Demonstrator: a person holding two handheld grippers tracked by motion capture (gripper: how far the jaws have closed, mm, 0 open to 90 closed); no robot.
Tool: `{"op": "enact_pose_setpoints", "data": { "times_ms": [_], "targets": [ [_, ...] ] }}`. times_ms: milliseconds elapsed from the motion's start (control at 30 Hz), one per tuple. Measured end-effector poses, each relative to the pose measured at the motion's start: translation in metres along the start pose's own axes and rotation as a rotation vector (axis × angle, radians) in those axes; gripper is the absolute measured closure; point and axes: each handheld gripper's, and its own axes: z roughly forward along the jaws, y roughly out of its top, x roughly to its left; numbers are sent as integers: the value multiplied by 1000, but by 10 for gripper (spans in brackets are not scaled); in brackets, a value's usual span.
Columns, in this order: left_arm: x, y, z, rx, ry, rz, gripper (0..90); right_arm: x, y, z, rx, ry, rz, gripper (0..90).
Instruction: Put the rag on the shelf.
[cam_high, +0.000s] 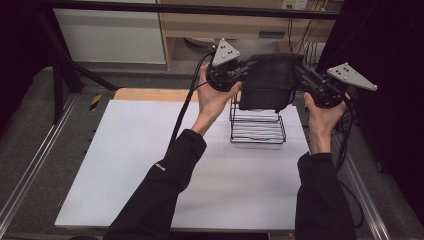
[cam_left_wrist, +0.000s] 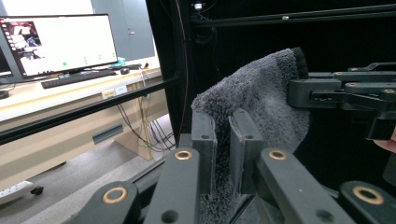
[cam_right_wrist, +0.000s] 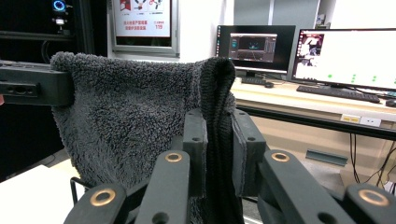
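Observation:
A dark grey fluffy towel (cam_high: 270, 80) hangs stretched between both grippers above a black wire rack (cam_high: 257, 127). My left gripper (cam_high: 250, 67) is shut on the towel's left top corner, and my right gripper (cam_high: 299, 70) is shut on its right top corner. In the left gripper view the jaws (cam_left_wrist: 223, 140) pinch the towel (cam_left_wrist: 261, 98), with the right gripper (cam_left_wrist: 303, 92) clamped on its far end. The right gripper view has its jaws (cam_right_wrist: 219, 140) pressed on the towel's folded edge (cam_right_wrist: 130, 121), and the left gripper (cam_right_wrist: 42, 86) holds the far corner.
The wire rack stands on a white table sheet (cam_high: 150, 165) at the back right. A wooden board edge (cam_high: 150, 94) lies behind the sheet. Black frame bars (cam_high: 65, 70) rise at the left. Monitors (cam_right_wrist: 345, 56) and a desk stand beyond.

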Motion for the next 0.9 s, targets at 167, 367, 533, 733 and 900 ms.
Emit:
{"op": "enact_pose_setpoints", "data": {
  "times_ms": [167, 367, 533, 733, 900],
  "targets": [
    [-5, -4, -2, 0, -12, 4, 817, 0, -4, -5, 1, 1, -4, 787],
    [-11, -12, -5, 6, -16, 11, 817, 1, -10, -9, 6, 2, -22, 787],
    [-14, -18, -8, 8, -26, 10, 817, 3, -16, -12, 10, 7, -27, 786],
    [-20, -28, -12, 25, -36, -2, 814, 6, -23, -17, 23, 16, -28, 781],
    [-26, -37, -16, 49, -45, -21, 808, 8, -31, -22, 49, 28, -9, 771]
  ]
}}
